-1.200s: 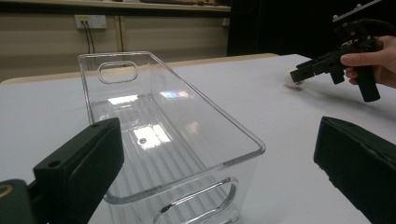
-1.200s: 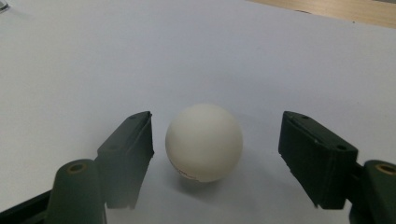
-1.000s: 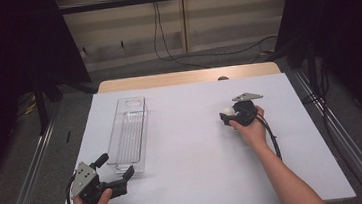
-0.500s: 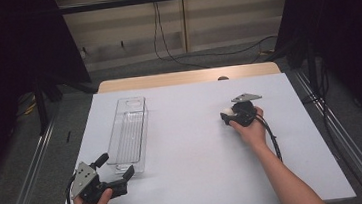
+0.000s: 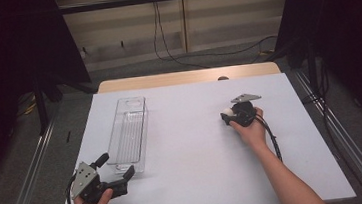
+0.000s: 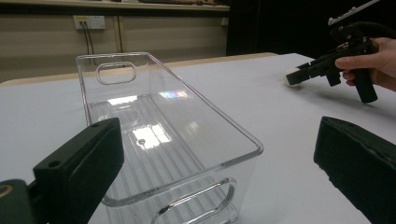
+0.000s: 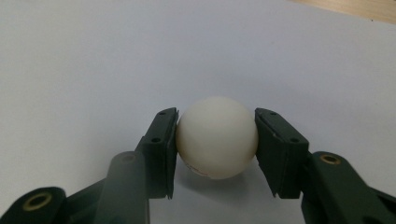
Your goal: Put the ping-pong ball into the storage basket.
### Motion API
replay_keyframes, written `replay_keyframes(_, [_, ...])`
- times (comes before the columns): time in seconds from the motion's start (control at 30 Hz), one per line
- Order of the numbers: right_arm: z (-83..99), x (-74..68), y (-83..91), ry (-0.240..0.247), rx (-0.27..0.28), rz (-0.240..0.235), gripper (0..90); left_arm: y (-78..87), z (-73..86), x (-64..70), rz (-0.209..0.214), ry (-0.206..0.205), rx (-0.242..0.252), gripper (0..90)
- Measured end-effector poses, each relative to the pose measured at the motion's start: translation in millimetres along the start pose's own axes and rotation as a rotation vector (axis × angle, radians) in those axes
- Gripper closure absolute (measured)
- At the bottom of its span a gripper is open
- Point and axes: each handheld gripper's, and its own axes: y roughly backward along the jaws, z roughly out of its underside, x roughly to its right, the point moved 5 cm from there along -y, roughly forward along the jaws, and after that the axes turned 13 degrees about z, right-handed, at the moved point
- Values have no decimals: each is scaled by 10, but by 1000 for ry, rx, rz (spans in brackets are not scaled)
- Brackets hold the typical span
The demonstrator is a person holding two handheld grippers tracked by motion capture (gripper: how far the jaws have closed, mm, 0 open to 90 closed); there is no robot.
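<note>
Right tongs (image 7: 216, 140) clamp the white ball (image 7: 216, 138) near the bench's right edge; left tongs (image 5: 117, 176) wait agape by the clear bin (image 5: 129, 133), empty — delivery remains.

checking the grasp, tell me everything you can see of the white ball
The white ball is a smooth, matte, cream-white sphere, plastic by the look, with a faint mark low on its front. It sits between the two black jaws of the right tongs, which press on its sides. It is low over the white table, right of the middle.
</note>
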Motion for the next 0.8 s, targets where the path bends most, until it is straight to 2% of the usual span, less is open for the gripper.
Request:
replay_keyframes(0.33, [-18,24,25,-13,15,-16,513,-3,-2,0,6,-2,-1,17])
replay_keyframes(0.47, [-30,20,50,-1,24,-27,513,-9,-6,12,3,7,7,17])
replay_keyframes(0.5, [-40,16,59,-5,28,-31,513,-1,-4,9,8,-3,-3,18])
replay_keyframes(0.8, [-93,-27,136,-7,46,-52,513,-5,-7,6,5,-7,1,18])
